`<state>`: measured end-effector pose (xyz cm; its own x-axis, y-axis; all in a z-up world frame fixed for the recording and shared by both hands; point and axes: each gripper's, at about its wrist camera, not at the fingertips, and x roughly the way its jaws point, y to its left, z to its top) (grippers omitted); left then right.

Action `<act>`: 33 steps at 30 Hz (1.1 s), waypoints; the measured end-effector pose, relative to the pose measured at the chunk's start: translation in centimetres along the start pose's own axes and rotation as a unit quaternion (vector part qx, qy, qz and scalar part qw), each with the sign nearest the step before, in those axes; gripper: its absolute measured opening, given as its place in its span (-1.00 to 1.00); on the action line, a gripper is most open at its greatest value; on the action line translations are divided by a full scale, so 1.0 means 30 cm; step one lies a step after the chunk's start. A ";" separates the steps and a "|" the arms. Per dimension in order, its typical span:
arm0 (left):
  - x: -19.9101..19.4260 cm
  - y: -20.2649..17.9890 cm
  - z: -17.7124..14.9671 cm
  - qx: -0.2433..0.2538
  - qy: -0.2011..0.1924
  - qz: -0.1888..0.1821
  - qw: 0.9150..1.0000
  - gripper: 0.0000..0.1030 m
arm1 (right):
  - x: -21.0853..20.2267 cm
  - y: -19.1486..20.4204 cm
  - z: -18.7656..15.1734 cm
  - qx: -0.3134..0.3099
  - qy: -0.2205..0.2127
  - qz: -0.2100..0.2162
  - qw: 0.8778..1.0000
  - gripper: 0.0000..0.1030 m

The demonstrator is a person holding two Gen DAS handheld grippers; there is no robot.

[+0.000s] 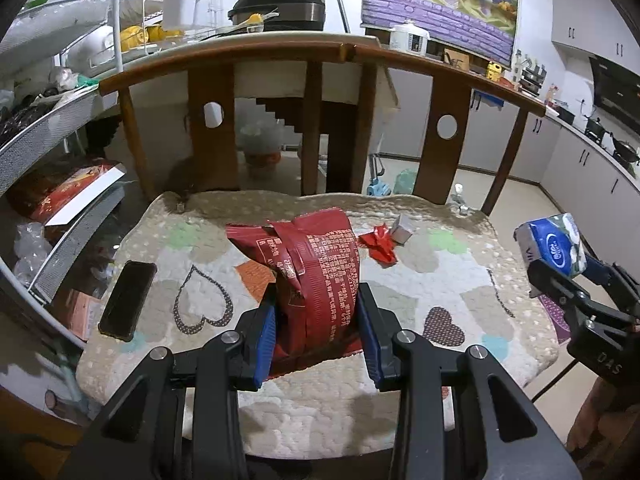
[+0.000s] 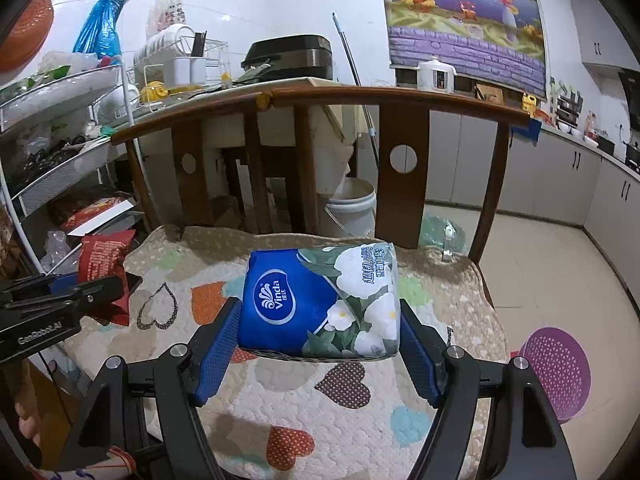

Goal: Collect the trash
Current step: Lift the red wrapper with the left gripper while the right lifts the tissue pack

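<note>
red snack bag [image 1: 316, 276] clamped in left tongs [image 1: 316, 332], tissue pack [image 2: 320, 304] in right tongs [image 2: 320, 344].

We see the chair cushion [image 1: 420, 300] dead centre. Snack bag [image 1: 316, 280] sits between the left tongs [image 1: 316, 344] at 6 o'clock, phone [image 1: 127, 301] at 9 on the cushion, crumpled wrapper [image 1: 380, 245] and small box [image 1: 401, 229] at 1, touching. Tissue pack [image 2: 320, 304] sits between the right tongs [image 2: 320, 356], above the cushion. Wire rack [image 1: 48, 128] at 9, off the chair; table behind the backrest at 12.

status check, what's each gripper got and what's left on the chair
Left gripper shut on red snack bag. Right gripper shut on tissue pack. Red wrapper, phone left.
</note>
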<state>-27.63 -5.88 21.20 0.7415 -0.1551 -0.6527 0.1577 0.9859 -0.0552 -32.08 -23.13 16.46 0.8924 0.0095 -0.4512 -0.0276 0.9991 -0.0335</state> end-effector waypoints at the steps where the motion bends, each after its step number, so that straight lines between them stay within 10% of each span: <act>1: 0.005 0.001 -0.002 0.000 0.002 0.002 1.000 -0.31 | 0.001 0.003 -0.002 -0.002 0.000 0.000 1.000 0.53; 33: 0.242 -0.228 -0.049 0.093 0.088 0.024 0.991 -0.31 | 0.112 -0.295 -0.129 0.082 0.044 -0.037 0.995 0.53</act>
<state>-24.29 -13.68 15.72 0.6278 -0.0782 -0.7744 0.2536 0.9612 0.1084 -30.58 -32.11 11.79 0.8465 -0.0617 -0.5288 0.1172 0.9905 0.0721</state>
